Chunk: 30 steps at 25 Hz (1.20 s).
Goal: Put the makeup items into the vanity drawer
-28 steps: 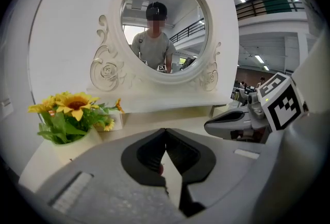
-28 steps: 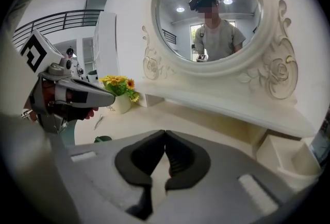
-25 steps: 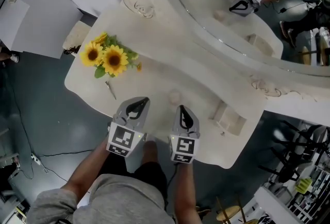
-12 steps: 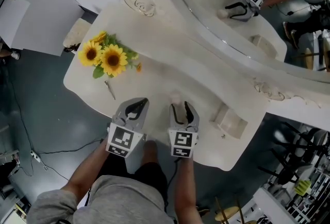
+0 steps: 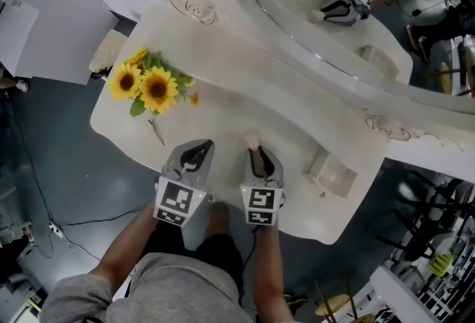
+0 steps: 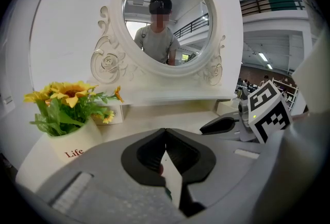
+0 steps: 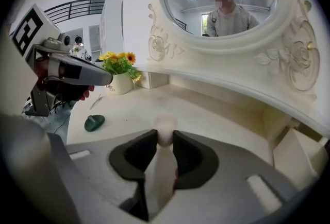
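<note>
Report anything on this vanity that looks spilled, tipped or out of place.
Nothing stands out. The sunflower pot stands upright and nothing is spilled on the vanity top. A small green item and a thin metal tool lie loose there; the right hand-held gripper holds a pale pink item.

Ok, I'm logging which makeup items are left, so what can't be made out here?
Pale pink item: right gripper view, blurred, lower part hidden between the right gripper's pads; kind unclear.
Green item: too small in the right gripper view; in the head view the left gripper seems to cover it.
Drawer: contents too small in the head view; partly cut off by the right gripper view's edge.
</note>
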Each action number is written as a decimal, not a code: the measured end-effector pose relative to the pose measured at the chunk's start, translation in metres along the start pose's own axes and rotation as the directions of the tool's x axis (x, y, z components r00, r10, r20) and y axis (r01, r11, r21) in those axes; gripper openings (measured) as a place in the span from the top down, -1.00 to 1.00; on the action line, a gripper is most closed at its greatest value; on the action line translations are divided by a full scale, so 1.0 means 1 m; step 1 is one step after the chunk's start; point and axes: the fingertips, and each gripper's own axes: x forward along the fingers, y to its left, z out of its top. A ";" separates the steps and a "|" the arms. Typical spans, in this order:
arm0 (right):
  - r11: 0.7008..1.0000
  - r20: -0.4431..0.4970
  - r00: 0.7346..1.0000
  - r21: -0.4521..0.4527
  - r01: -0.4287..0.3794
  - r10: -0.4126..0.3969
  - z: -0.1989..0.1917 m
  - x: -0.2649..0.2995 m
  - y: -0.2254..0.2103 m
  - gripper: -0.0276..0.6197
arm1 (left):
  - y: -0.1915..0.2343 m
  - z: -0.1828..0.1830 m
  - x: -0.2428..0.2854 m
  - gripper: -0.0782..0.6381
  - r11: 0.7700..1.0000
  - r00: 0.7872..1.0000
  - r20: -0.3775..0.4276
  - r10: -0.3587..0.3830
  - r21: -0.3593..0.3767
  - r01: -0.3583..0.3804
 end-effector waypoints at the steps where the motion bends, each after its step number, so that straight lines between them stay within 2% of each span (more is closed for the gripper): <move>1: 1.000 0.005 1.000 0.001 0.002 -0.002 0.002 -0.001 -0.001 0.60 | 0.000 0.002 0.000 0.75 1.000 1.000 0.003 -0.001 0.002 0.001; 8: 0.999 0.058 0.997 0.000 0.044 -0.044 0.019 -0.024 -0.011 0.62 | -0.006 0.019 0.000 0.75 1.000 0.999 0.028 -0.022 0.023 0.021; 16: 0.987 0.122 0.980 0.048 0.152 -0.157 0.038 -0.075 -0.044 0.62 | -0.041 0.061 0.000 0.75 0.992 0.992 0.082 -0.099 0.089 0.091; 22: 0.963 0.145 0.954 0.103 0.248 -0.261 0.034 -0.116 -0.080 0.62 | -0.082 0.092 0.008 0.75 0.976 0.977 0.118 -0.177 0.152 0.158; 30: 0.913 0.131 0.910 0.177 0.369 -0.393 0.017 -0.164 -0.131 0.62 | -0.131 0.119 0.022 0.75 0.949 0.956 0.131 -0.262 0.213 0.231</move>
